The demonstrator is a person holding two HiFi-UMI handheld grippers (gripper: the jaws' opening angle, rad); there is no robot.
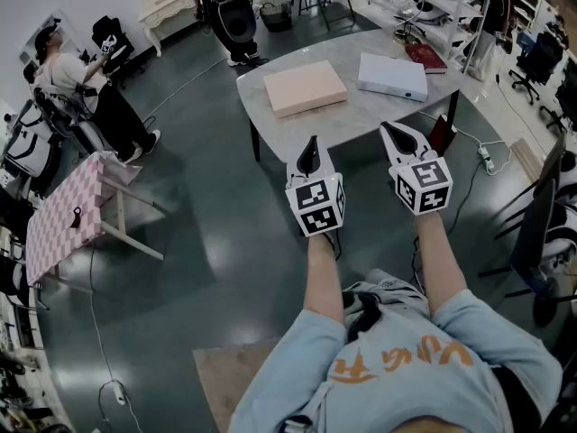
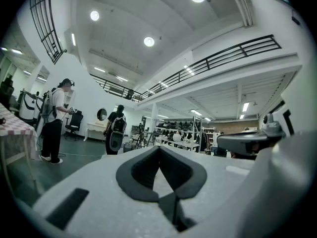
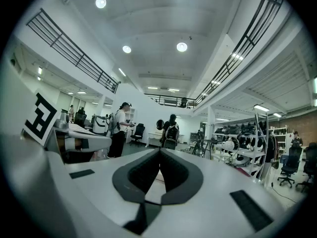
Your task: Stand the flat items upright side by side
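While both grippers hang level short of the table, left gripper: jaws pressed together on nothing.
Right gripper: jaws likewise together, empty.
Just ahead of both jaws: the table's near edge, bare.
Ahead of the left jaws: pink box, lying flat.
Ahead of the right jaws: white box, also flat.
Beyond the white box, outward of the right jaws: dark red book, flat near the far edge.
Count: 3 flat items, 0 upright.
Handling, both boxes: likely stiff card, light for their bulk, with smooth faces that may slide under the pads.
Hold: I'd pinch 1 long edge across the thickness and tip it up, steadying with the other gripper.
Book: thinner, and the covers may splay, so best pinched near the spine.
Risk: a lone upright box could topple before a neighbour stands beside it.
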